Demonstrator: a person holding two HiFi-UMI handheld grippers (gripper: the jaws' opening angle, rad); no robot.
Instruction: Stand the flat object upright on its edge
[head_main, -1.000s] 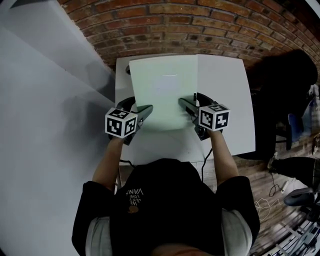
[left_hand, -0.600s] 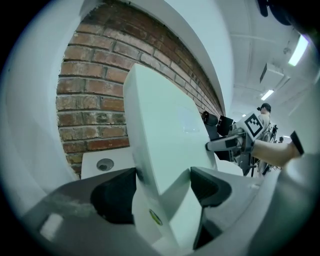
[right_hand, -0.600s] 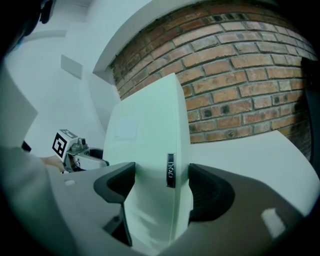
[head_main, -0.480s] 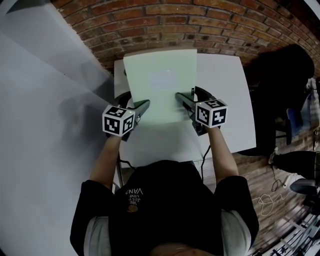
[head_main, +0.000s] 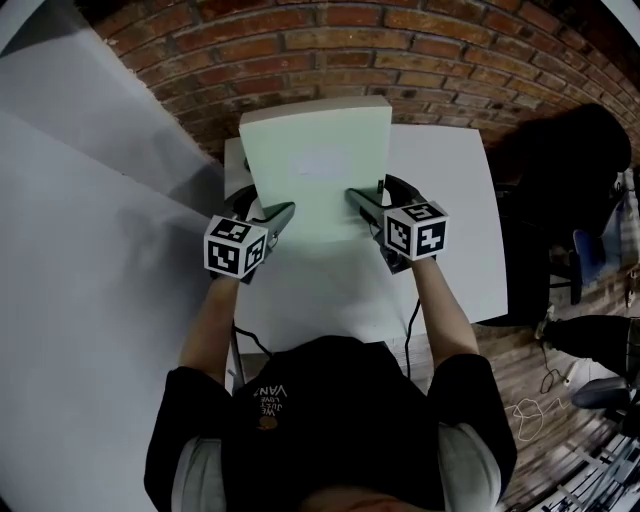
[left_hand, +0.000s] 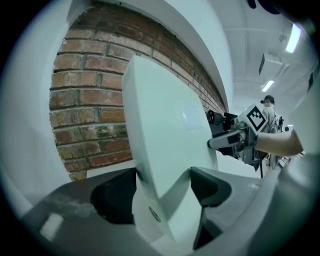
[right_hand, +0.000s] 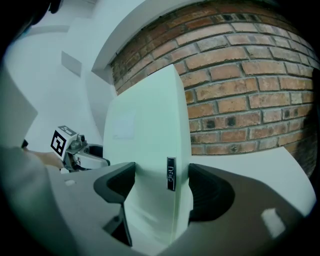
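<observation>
Overhead view; opposed close-ups, same board (head_main: 315, 165)

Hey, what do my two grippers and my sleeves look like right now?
The left gripper and right gripper are dark grey with tapering jaws. Each carries a white cube printed with black square markers. A thin dark cable trails below the right one. The sleeves are black and short.

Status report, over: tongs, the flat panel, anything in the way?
Left tongs shut on flat panel's left edge; right tongs on right edge. Panel raised, near upright, over table. Brick wall behind.
</observation>
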